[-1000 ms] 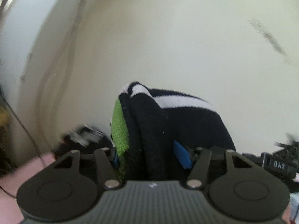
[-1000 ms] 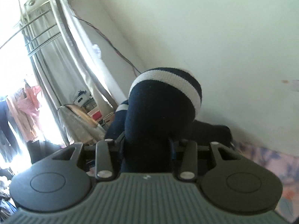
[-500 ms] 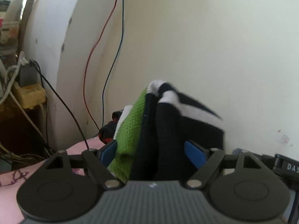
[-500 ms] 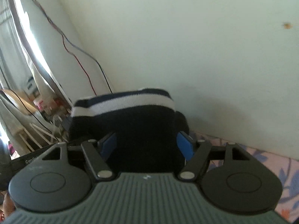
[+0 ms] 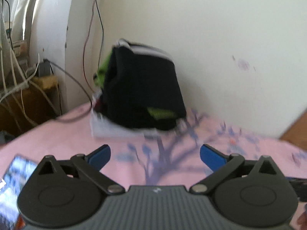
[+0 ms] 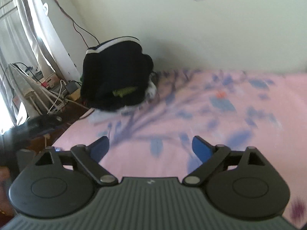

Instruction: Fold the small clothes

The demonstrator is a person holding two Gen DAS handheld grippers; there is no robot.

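Daylight enters from window (image 6: 11,44) off to my right gripper's left, blown out white behind curtain (image 6: 28,28). Wall (image 5: 220,38) ahead evenly lit, soft and pale. Dark garment (image 5: 142,88) ahead of my left gripper smeared by motion blur, edges streaked; it casts soft shadow on wall behind it. Floral bedsheet (image 6: 220,105) print smeared too, sharper near my fingers (image 6: 201,149). Fisheye bends wall line, and corners go black. My gripper bodies stay sharp, in dull shade.

Pink sheet (image 6: 220,115) lies open; folded pile (image 6: 115,72) blocks the wall corner.
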